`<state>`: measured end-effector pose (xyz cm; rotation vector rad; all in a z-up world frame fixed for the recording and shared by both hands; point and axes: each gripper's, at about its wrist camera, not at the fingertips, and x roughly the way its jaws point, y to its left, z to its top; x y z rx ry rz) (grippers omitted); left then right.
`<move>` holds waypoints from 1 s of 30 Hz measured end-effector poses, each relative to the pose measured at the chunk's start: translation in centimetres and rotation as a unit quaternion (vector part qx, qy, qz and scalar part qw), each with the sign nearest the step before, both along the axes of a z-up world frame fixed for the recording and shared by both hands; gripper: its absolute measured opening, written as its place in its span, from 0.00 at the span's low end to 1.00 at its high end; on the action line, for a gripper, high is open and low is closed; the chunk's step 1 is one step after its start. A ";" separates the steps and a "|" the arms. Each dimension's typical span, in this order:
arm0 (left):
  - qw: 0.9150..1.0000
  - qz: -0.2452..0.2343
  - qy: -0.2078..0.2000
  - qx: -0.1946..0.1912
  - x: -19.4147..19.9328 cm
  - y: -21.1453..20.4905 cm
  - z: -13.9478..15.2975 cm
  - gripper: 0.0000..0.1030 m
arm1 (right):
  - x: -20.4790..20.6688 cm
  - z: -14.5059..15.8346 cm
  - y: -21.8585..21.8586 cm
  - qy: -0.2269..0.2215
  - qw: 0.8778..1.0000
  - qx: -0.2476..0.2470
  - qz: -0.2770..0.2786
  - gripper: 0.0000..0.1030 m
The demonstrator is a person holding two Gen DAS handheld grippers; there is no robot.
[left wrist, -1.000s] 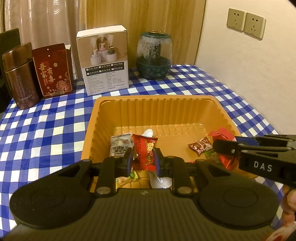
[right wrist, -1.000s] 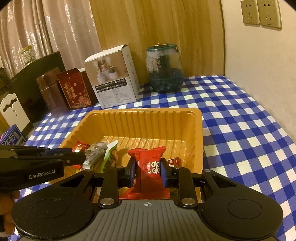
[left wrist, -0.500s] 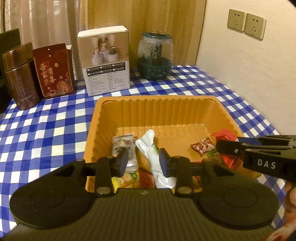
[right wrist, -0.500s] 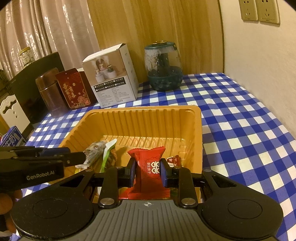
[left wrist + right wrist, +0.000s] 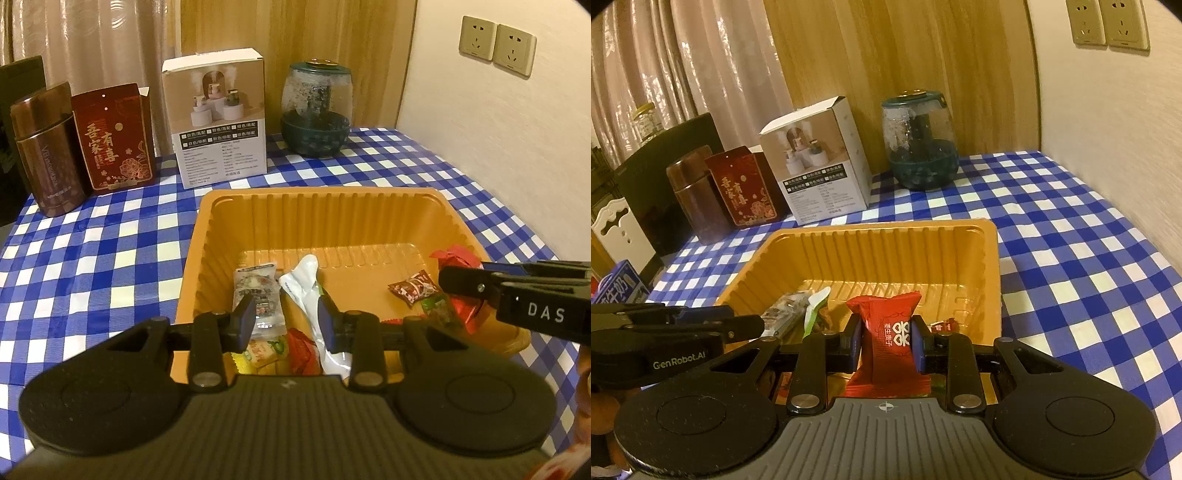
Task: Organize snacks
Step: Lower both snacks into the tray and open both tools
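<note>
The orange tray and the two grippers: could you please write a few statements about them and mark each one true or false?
1. The right gripper is shut on a red packet. True.
2. The left gripper grips a red packet. False: its fingers stand apart with nothing pinched; they have just been opening.
3. The tray is empty. False: several wrapped snacks lie in it, among them a white packet.
4. The tray sits on a blue-and-white checked cloth. True.
5. A white box stands behind the tray. True.
</note>
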<state>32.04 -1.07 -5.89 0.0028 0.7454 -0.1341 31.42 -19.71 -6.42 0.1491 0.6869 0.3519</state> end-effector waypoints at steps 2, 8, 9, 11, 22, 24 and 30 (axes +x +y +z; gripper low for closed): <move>1.000 0.001 0.000 0.000 0.0 0.0 0.0 0.32 | 0.0 0.0 0.1 -0.004 1.000 0.003 0.004 0.27; 1.000 0.002 0.000 0.000 0.0 0.1 0.0 0.33 | 0.0 -0.1 0.3 -0.011 1.000 0.016 0.011 0.28; 1.000 0.003 0.000 0.000 0.0 0.1 0.0 0.34 | 0.1 -0.2 0.2 -0.009 1.000 0.019 0.010 0.29; 1.000 0.004 0.000 -0.001 0.1 0.3 0.1 0.34 | 0.1 -0.2 0.1 -0.008 1.000 0.018 0.006 0.35; 1.000 0.005 -0.001 -0.001 0.1 0.4 0.2 0.37 | 0.1 0.0 -0.4 -0.012 1.000 0.017 -0.010 0.51; 1.000 0.008 -0.002 -0.002 0.1 0.6 0.2 0.37 | 0.1 0.0 -0.6 -0.010 1.000 0.017 -0.014 0.52; 1.000 0.010 -0.006 -0.007 0.0 1.0 0.6 0.38 | 0.0 0.1 -0.7 -0.011 1.000 0.020 -0.017 0.52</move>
